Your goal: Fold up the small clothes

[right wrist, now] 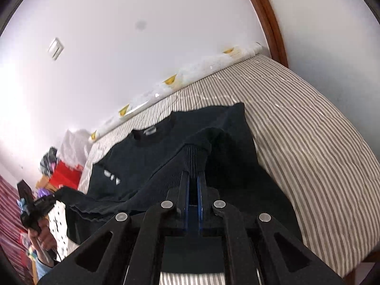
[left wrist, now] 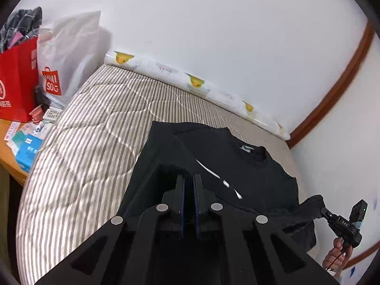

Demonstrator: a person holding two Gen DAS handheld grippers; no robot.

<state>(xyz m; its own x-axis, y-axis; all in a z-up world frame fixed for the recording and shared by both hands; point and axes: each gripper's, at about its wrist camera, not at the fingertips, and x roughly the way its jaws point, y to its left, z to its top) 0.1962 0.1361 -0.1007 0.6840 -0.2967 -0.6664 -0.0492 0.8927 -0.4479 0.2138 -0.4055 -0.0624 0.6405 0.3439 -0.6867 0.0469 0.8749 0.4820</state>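
Observation:
A black sweatshirt (left wrist: 237, 166) with a small white print lies on the striped bed, collar toward the wall; it also shows in the right wrist view (right wrist: 147, 161). My left gripper (left wrist: 188, 178) is shut on the sweatshirt's black fabric and lifts it off the bed. My right gripper (right wrist: 192, 174) is shut on the sweatshirt's ribbed cuff (right wrist: 193, 159) and holds it raised. Each view shows the other gripper pinching a corner: the right one (left wrist: 324, 210) at the edge of the left wrist view, the left one (right wrist: 51, 199) at the edge of the right wrist view.
The striped mattress (left wrist: 90, 142) runs along a white wall with a rolled printed sheet (left wrist: 194, 83) at the back. A wooden bedside table (left wrist: 14, 166) holds a red bag (left wrist: 16, 80), a white Miniso bag (left wrist: 64, 54) and small boxes. A brown wooden frame (right wrist: 268, 19) stands at the bed's end.

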